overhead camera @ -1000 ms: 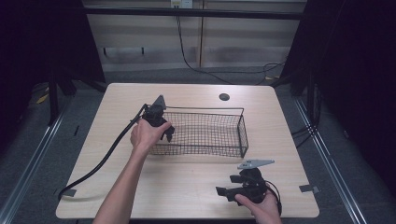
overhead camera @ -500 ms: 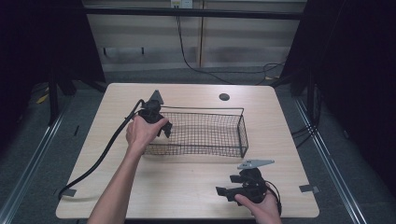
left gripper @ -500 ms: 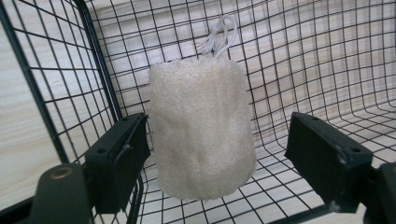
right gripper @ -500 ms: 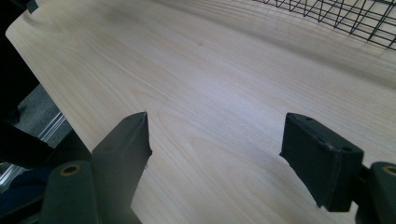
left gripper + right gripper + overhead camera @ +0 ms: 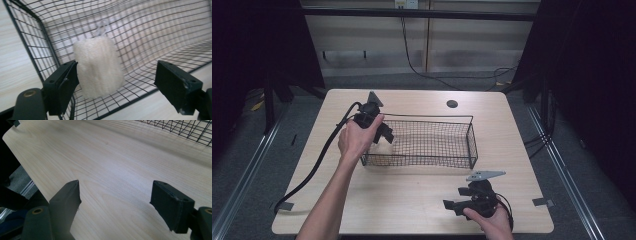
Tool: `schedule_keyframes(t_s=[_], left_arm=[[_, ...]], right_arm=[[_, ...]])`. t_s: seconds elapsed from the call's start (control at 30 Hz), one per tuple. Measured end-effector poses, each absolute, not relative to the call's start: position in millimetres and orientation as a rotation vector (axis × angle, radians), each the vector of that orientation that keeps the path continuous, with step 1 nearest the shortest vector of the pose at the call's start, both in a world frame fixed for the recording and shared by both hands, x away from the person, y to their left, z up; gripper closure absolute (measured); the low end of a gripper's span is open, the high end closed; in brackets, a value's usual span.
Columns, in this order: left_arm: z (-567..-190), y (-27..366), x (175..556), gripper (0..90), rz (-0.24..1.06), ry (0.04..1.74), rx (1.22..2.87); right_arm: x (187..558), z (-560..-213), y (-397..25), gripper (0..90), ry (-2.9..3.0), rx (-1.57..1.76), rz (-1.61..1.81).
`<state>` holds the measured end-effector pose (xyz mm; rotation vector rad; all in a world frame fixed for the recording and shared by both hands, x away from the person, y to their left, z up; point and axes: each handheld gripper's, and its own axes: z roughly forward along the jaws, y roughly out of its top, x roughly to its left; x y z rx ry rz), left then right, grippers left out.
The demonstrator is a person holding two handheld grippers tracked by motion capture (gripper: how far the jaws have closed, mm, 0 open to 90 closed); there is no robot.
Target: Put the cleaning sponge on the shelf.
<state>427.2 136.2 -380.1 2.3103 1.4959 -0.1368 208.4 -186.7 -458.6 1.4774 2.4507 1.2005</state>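
Observation:
A pale, woolly sponge-like block (image 5: 98, 67) with a white string loop on top lies in the left end of the black wire basket (image 5: 472, 145). My left gripper (image 5: 117, 67) hangs open over that end of the basket (image 5: 37, 32). The block sits against its left jaw, well clear of the right one. In the high view a hand holds the left gripper (image 5: 384, 134) at the basket's left rim. My right gripper (image 5: 455, 197) rests low near the table's front edge, open. Bare wood lies between the jaws of my right gripper (image 5: 115, 183).
The light wooden table (image 5: 412, 200) has a round cable hole (image 5: 452, 104) at the back. A thick black cable (image 5: 312, 170) trails from the left gripper off the table's front left. Bits of tape (image 5: 542, 202) mark the front corners. The basket's corner (image 5: 190, 130) shows far off.
The left hand and its gripper have drawn back a little toward the far left of the basket's end. The right gripper has stayed where it was.

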Motion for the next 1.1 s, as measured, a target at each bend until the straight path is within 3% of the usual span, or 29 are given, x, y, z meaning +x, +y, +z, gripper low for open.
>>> schedule_keyframes(t_s=[0.87, 1.1], left_arm=[[-359.9, 180.9, 386.6, 19.0, -0.084, 1.099, 2.241], [-362.3, 192.3, 368.6, 20.5, -0.084, 1.073, 2.197]], right_arm=[[208.6, -458.3, -188.1, 22.7, 2.444, 1.486, 1.209], [208.4, -458.0, -188.9, 22.7, 2.437, 1.481, 1.214]])
